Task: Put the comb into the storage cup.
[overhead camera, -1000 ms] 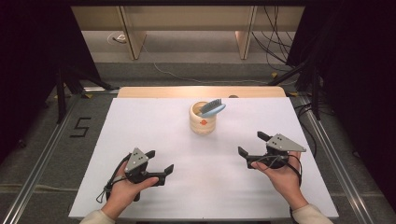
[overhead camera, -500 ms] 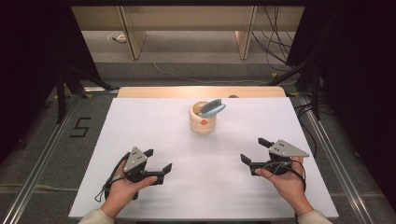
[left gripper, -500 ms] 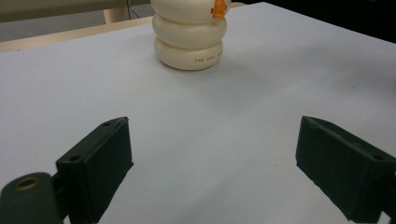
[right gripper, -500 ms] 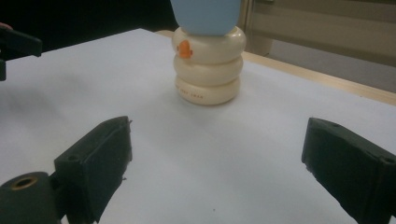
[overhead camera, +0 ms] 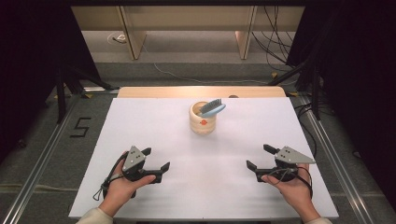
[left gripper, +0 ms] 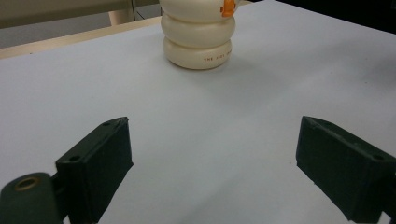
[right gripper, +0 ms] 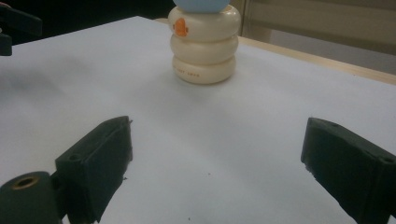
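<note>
High view: I see the left gripper (overhead camera: 156,159) and right gripper (overhead camera: 259,157) low over the white table (overhead camera: 154,121), jaws wide apart and empty, the cream ribbed cup (overhead camera: 202,118) holding a blue brush (overhead camera: 212,108) centred beyond. Left gripper view: cup (left gripper: 198,33) ahead. Right gripper view: cup (right gripper: 204,41) ahead.

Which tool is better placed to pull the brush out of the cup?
Probably the right tool. The brush leans out of the cup toward the right side, so its blue head overhangs the rim facing that hand. Both tools are open and about equally far away.
</note>
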`<state>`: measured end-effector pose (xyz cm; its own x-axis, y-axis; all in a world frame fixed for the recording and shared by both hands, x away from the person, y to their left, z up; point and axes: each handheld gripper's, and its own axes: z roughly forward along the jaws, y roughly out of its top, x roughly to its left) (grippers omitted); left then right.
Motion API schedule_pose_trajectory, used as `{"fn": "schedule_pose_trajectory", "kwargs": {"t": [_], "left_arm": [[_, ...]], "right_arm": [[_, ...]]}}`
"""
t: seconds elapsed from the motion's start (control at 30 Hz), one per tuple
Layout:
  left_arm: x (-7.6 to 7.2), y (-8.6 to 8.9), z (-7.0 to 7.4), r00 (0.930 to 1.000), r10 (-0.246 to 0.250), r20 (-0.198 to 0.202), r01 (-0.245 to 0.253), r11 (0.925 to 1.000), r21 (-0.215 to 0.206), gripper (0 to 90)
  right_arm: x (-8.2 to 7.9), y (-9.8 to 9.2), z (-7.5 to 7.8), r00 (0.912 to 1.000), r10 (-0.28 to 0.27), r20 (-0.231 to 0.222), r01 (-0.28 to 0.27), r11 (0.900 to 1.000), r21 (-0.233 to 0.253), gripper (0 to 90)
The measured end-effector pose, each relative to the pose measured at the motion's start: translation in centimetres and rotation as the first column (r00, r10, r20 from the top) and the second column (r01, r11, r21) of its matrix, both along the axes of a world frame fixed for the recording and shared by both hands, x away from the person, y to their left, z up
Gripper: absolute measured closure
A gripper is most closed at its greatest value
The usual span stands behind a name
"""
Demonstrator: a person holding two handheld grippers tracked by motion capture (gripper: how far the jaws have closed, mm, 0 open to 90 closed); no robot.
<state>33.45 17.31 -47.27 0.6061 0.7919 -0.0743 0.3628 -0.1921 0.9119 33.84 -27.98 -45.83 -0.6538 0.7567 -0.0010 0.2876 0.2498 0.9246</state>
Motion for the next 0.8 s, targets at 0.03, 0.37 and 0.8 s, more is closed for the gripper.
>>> {"fn": "schedule_pose_trajectory", "kwargs": {"t": [0.03,0.37,0.8], "left_arm": [[0.01,0.02,-0.01,1.0000,0.000,0.001,0.000,1.0000,0.000,10.0],[0.00,0.04,-0.08,1.0000,0.001,-0.008,-0.001,1.0000,0.004,10.1],[0.03,0.00,-0.04,0.9999,0.000,-0.011,-0.001,1.0000,-0.006,10.2]], "right_arm": [[-0.12,-0.10,-0.06,1.0000,-0.004,-0.005,0.004,1.000,0.000,9.9],[-0.34,-0.38,-0.47,0.9998,-0.017,-0.010,0.017,1.000,-0.019,9.7],[-0.33,-0.37,-0.48,0.9997,-0.022,-0.011,0.021,1.000,-0.012,9.7]]}}
